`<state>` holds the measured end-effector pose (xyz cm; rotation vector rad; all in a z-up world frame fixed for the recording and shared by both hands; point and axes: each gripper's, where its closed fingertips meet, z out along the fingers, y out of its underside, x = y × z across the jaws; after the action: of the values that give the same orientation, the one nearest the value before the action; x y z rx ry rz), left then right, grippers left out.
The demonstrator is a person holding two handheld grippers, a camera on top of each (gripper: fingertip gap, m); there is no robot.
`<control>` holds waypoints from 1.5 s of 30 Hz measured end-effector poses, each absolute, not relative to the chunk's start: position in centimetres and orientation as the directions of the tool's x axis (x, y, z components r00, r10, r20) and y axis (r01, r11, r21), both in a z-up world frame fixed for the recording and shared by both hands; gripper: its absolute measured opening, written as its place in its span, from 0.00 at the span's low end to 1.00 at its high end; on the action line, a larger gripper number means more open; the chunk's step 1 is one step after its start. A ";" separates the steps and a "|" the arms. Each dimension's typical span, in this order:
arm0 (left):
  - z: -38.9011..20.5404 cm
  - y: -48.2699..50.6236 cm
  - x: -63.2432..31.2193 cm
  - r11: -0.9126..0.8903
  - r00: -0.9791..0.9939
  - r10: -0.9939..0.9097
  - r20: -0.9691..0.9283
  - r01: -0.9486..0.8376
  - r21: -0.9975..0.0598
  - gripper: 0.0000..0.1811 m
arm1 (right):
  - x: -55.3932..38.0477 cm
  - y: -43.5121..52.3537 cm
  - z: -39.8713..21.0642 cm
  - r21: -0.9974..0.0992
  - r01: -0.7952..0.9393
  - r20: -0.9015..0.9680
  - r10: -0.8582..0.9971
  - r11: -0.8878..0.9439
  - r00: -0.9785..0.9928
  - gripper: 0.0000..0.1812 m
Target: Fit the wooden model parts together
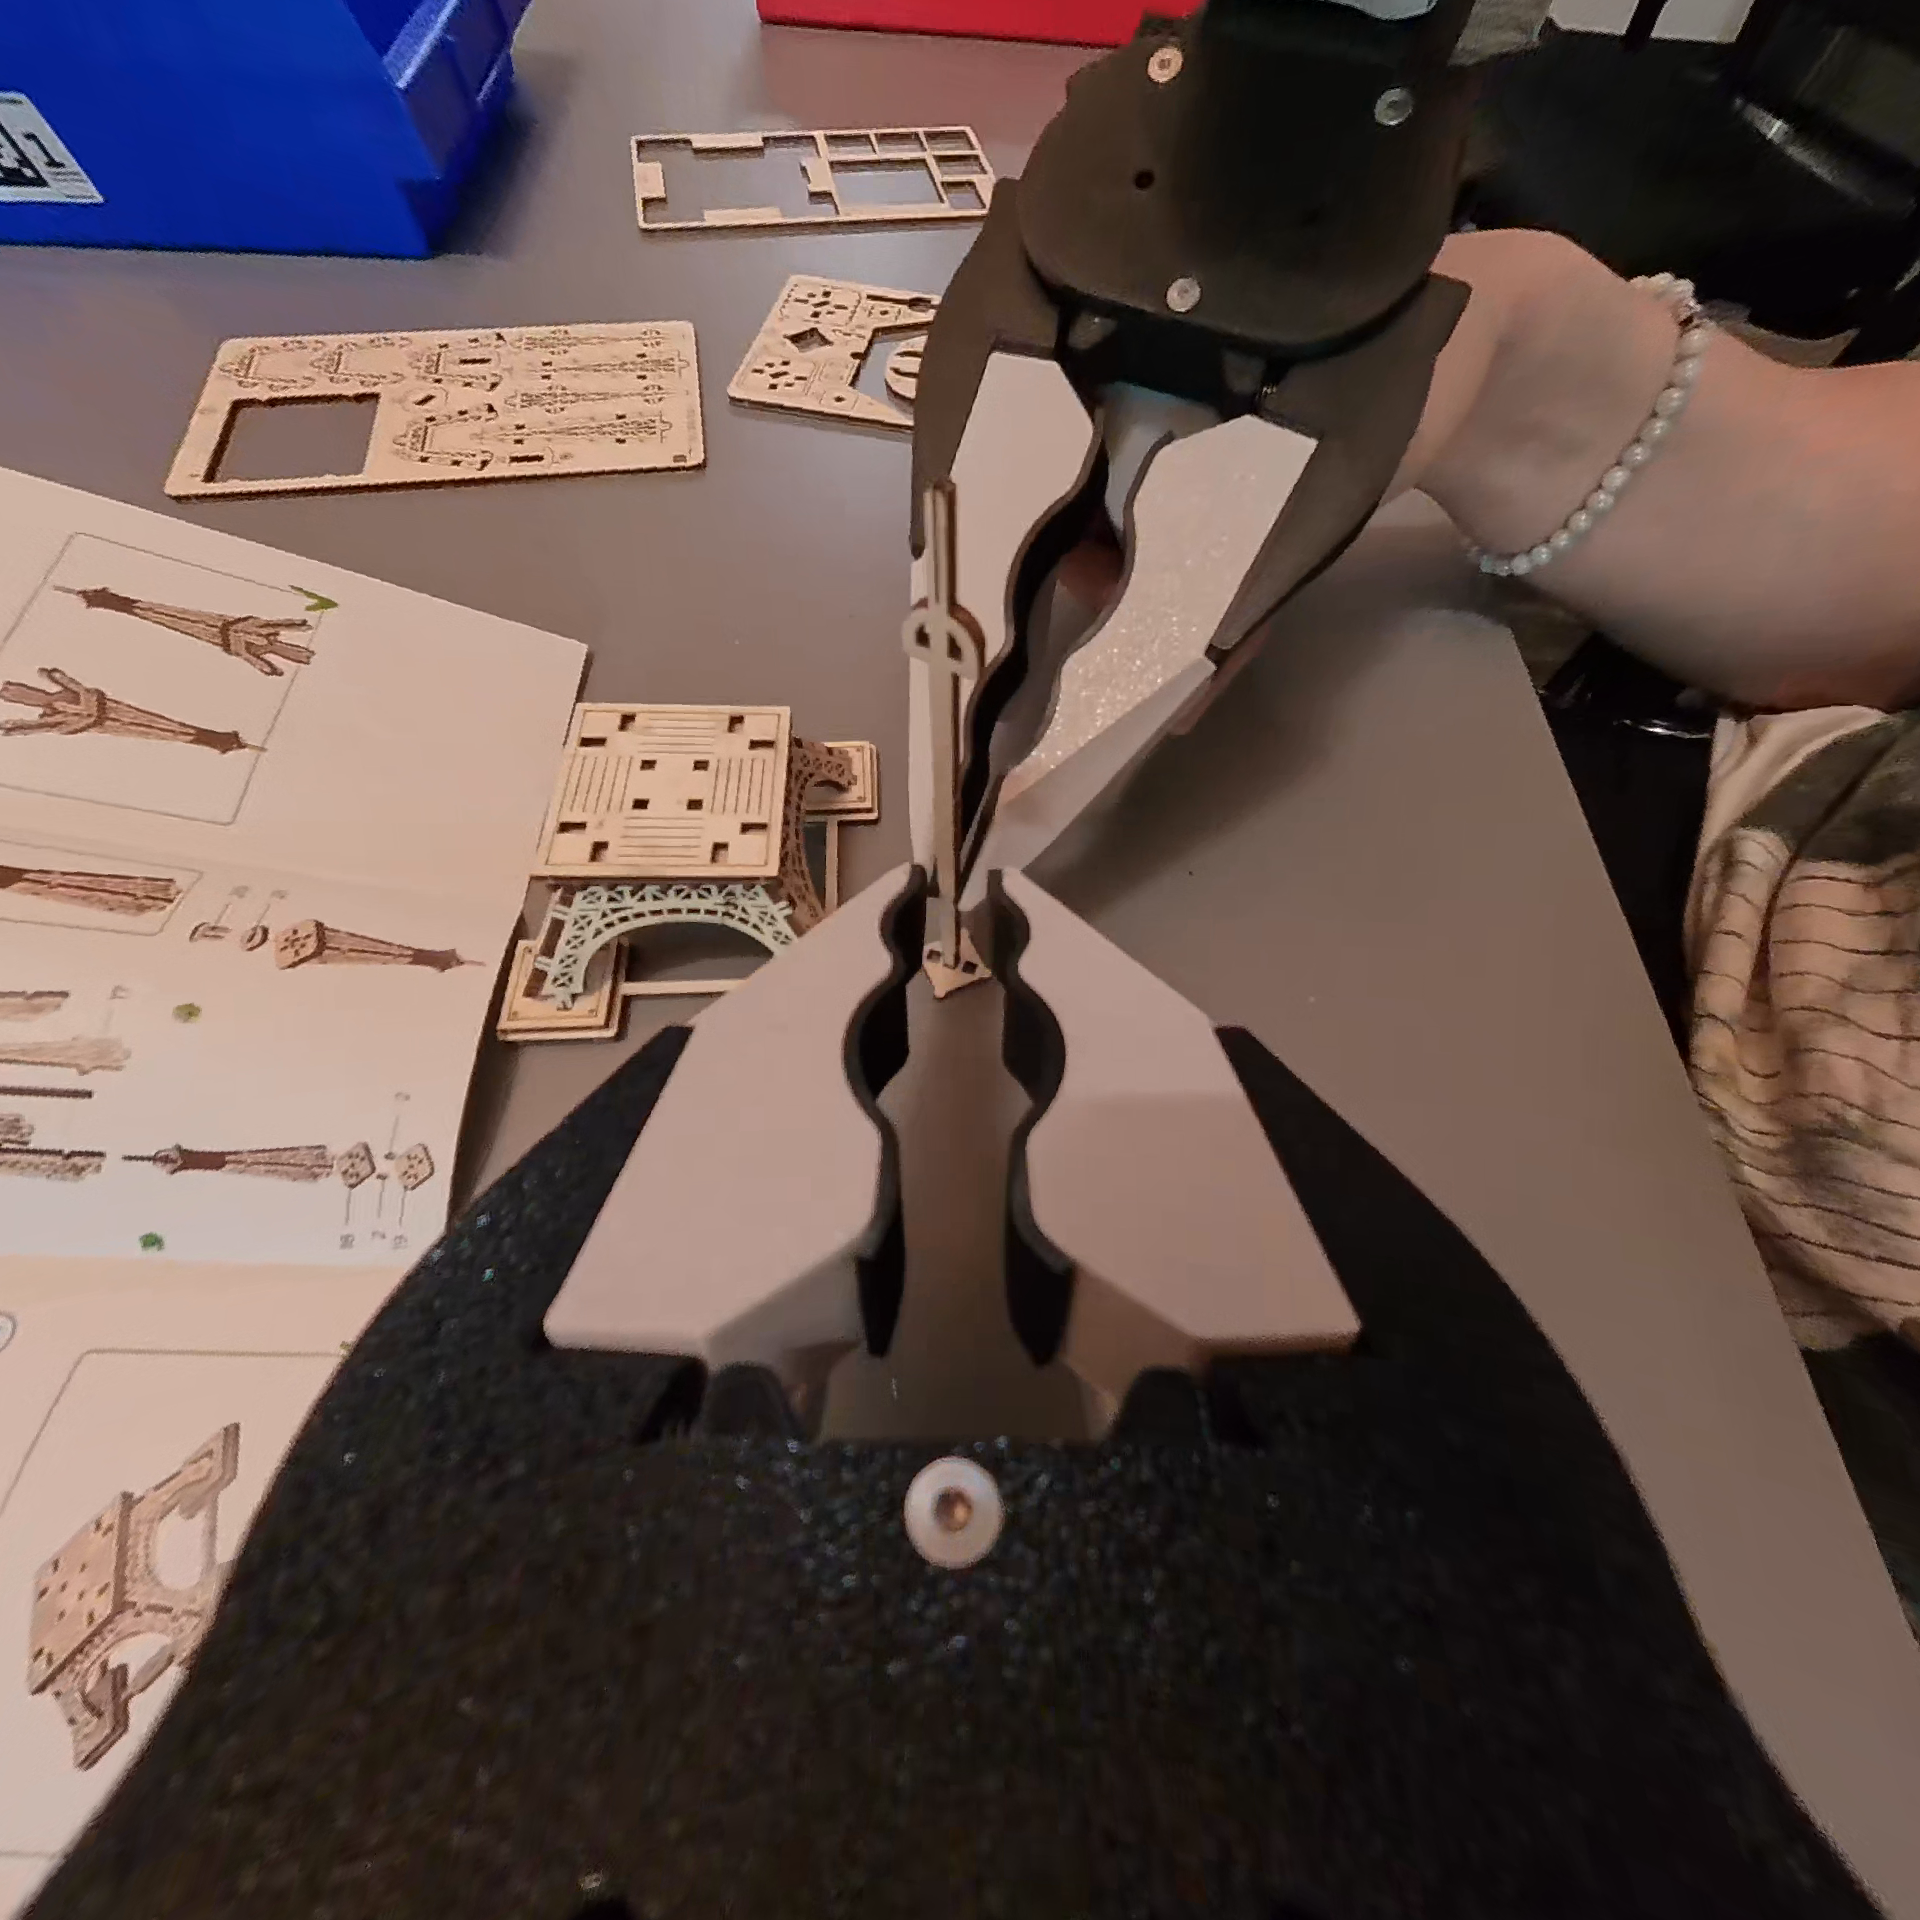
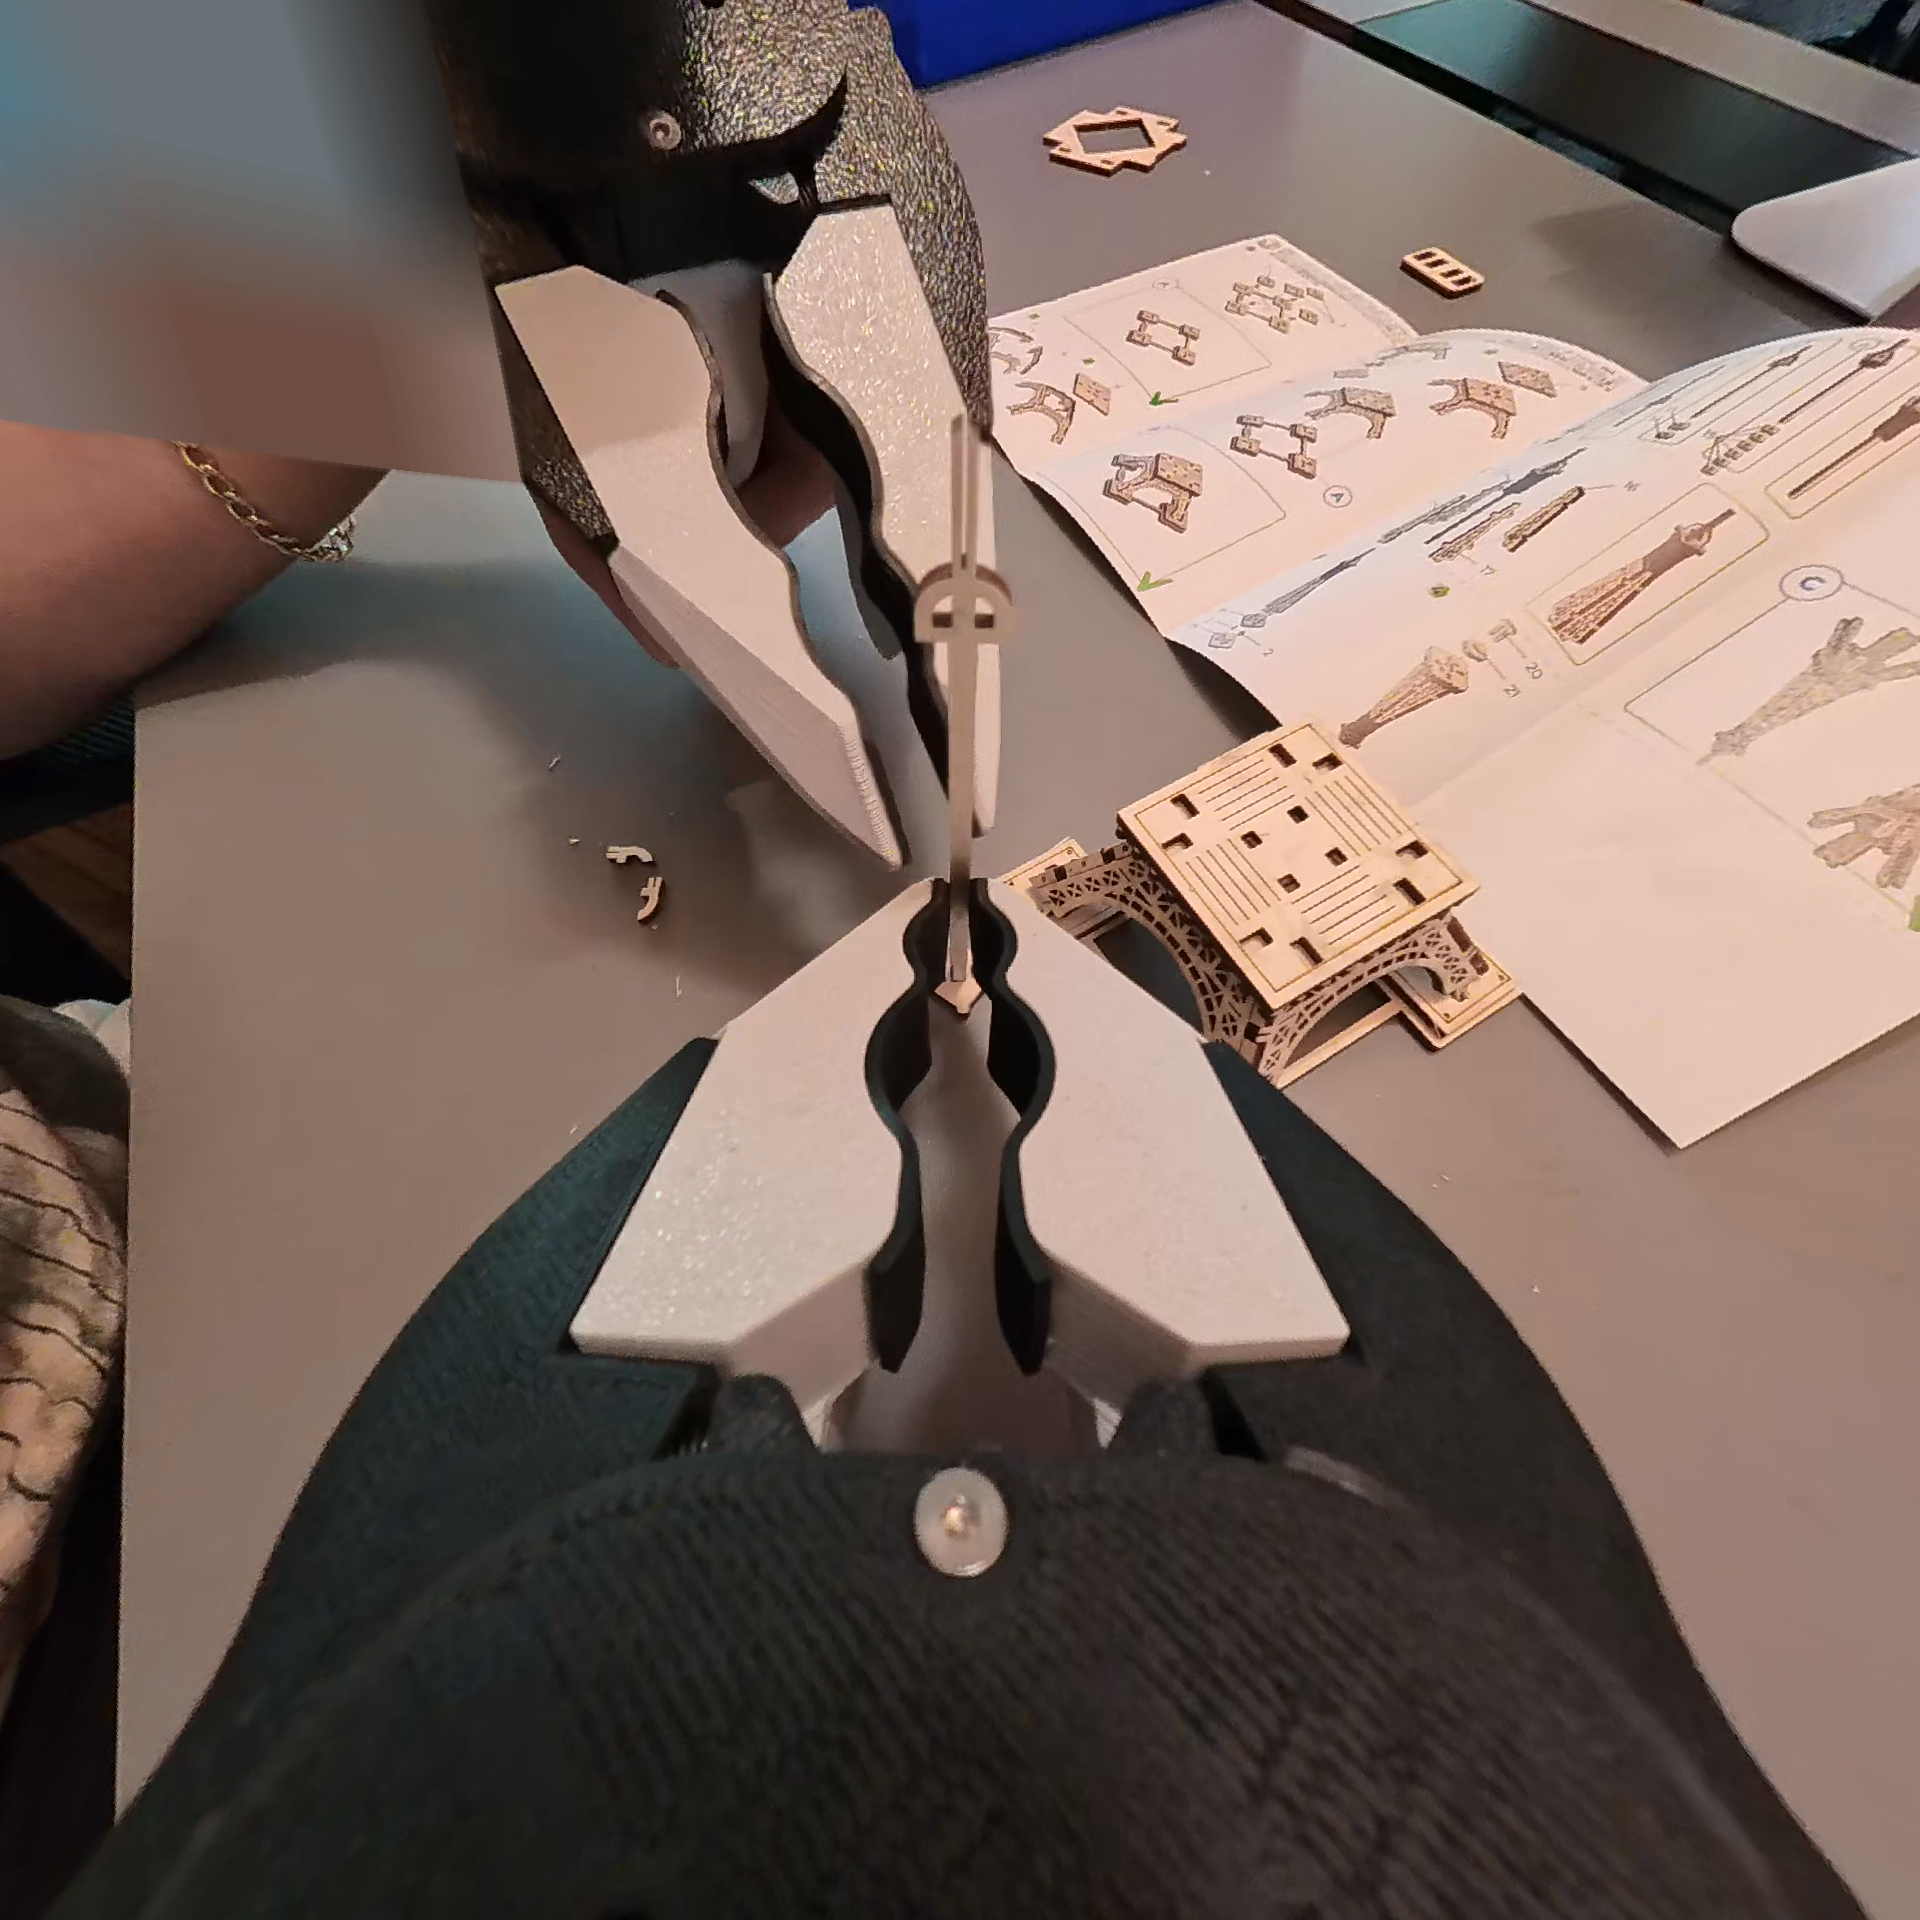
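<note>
Both jaws pinched on wooden spire (image 1: pixel 940 727).

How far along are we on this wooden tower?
Done: the arched tower base stands assembled beside the booklet. In hand: the right claw pinches a thin spire above its square foot, the left claw opposite it. Left: no mid-section is in view, and a part sheet still holds pieces.

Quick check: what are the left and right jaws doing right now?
Left gripper: shut on the thin wooden spire piece, near its base.
Right gripper: shut on the same spire piece, near its base.
</note>
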<state>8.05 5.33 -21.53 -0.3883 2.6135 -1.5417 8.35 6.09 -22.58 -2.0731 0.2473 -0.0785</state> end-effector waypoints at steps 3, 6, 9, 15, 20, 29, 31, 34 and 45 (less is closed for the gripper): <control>-21.5 5.4 8.0 0.462 -0.965 -0.256 0.051 -0.169 -0.871 0.05 | 8.4 6.1 -22.6 -0.868 -0.154 -0.061 -0.207 -0.473 0.977 0.01; -21.2 5.3 8.1 0.449 -0.964 -0.260 0.052 -0.168 -0.878 0.04 | 8.4 6.2 -22.6 -0.867 -0.157 -0.067 -0.202 -0.473 0.977 0.01; -20.8 5.4 8.4 0.427 -0.961 -0.273 0.050 -0.168 -0.889 0.04 | 8.5 6.3 -22.6 -0.867 -0.161 -0.073 -0.199 -0.472 0.977 0.01; -20.7 5.6 8.6 0.423 -0.956 -0.288 0.045 -0.169 -0.890 0.03 | 8.5 6.3 -22.6 -0.867 -0.154 -0.066 -0.196 -0.474 0.978 0.01; -20.6 5.6 8.8 0.418 -0.954 -0.298 0.039 -0.167 -0.893 0.03 | 8.5 6.0 -22.6 -0.867 -0.156 -0.062 -0.210 -0.472 0.976 0.01; -20.3 4.8 8.4 0.416 -0.963 -0.268 0.000 -0.116 -0.902 0.03 | 8.2 6.1 -22.6 -0.867 -0.155 -0.070 -0.191 -0.473 0.979 0.01; -19.9 4.7 8.3 0.403 -0.967 -0.256 -0.020 -0.088 -0.911 0.03 | 8.2 6.1 -22.6 -0.868 -0.142 -0.065 -0.175 -0.477 0.982 0.01; -19.3 4.7 8.2 0.382 -0.967 -0.251 -0.047 -0.054 -0.922 0.03 | 8.2 6.1 -22.6 -0.866 -0.149 -0.087 -0.151 -0.477 0.985 0.01; -18.6 4.4 8.4 0.370 -0.961 -0.257 -0.103 0.001 -0.929 0.01 | 8.2 5.9 -22.6 -0.866 -0.135 -0.086 -0.123 -0.481 0.989 0.01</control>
<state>8.38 4.40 -18.56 -0.2294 2.4001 -1.6279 8.16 5.94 -22.60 -2.0774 0.1815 0.0144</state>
